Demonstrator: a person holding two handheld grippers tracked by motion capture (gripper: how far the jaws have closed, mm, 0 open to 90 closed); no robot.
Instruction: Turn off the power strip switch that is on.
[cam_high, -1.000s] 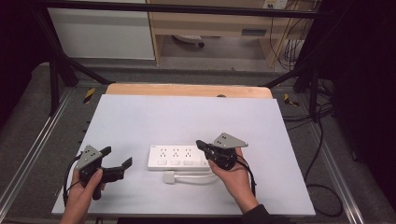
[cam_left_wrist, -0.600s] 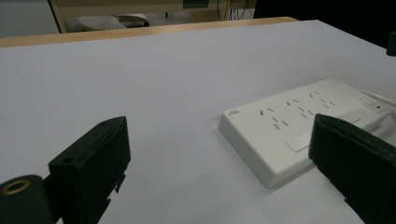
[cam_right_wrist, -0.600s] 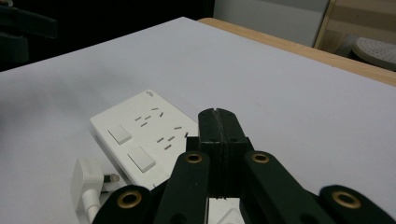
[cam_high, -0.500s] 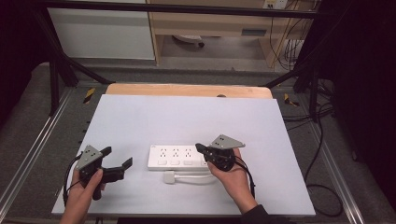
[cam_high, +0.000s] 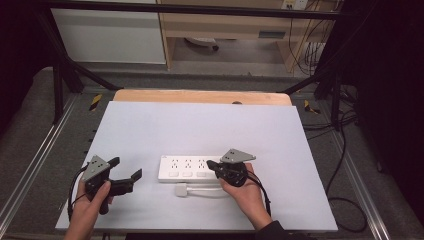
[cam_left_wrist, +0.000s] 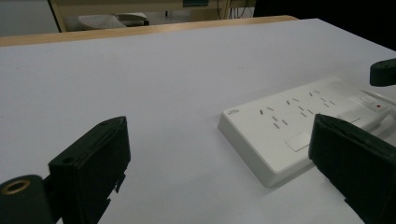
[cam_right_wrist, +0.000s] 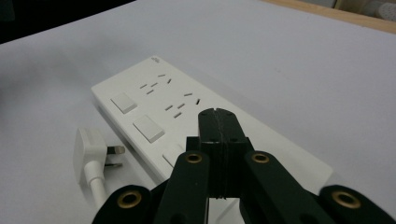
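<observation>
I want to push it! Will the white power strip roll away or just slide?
The power strip looks flat and boxy, so it would probably slide, not roll. The smooth table may let it skid easily. Its floppy-looking cord would likely drag behind.

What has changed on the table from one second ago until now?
Almost nothing. The right gripper, jaws shut and empty, has only eased slightly along the power strip; nothing was gripped or released. The left gripper stays open beside the strip, and the plug lies where it was.

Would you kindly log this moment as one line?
right gripper: shut, over power strip | left gripper: open, empty | plug: lying unplugged on table
</observation>
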